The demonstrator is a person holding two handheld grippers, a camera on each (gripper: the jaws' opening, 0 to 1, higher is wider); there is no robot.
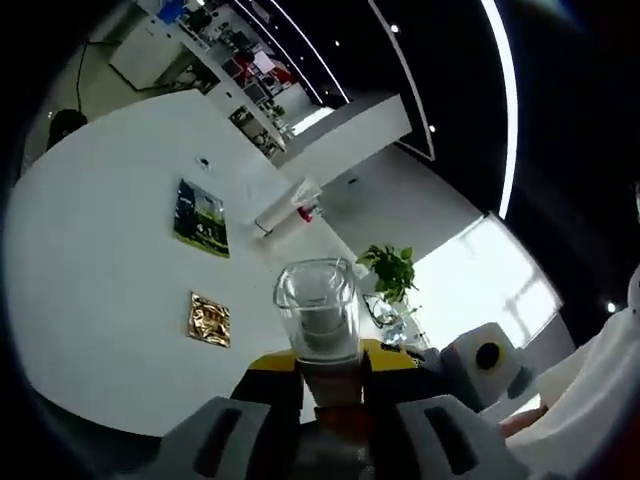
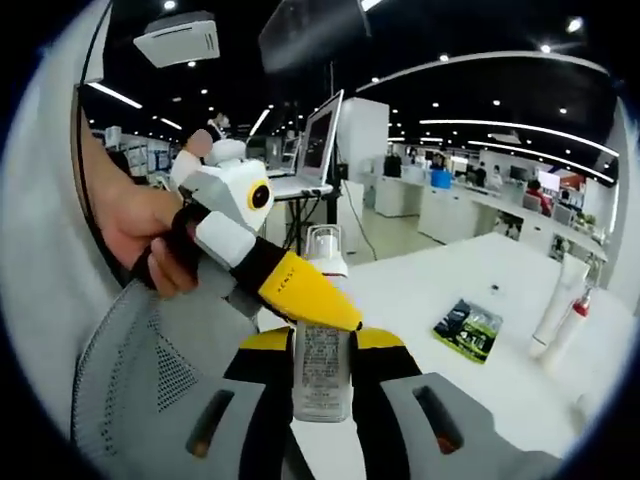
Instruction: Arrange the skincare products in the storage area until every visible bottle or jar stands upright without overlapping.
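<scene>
Nearest the lens in both views is one clear plastic bottle with a thick transparent cap point(image 1: 316, 305) and a printed label. Both grippers are clamped on it — the left gripper point(image 1: 322, 372) and the right gripper point(image 2: 320, 375) — lifted off the round white table point(image 1: 100, 300). It looks rigid, light and smooth, likely slippery, so hold the labelled body, not the cap. A green-black sachet point(image 2: 466, 328) and two white tubes point(image 2: 560, 305) lie on the table, well apart.
</scene>
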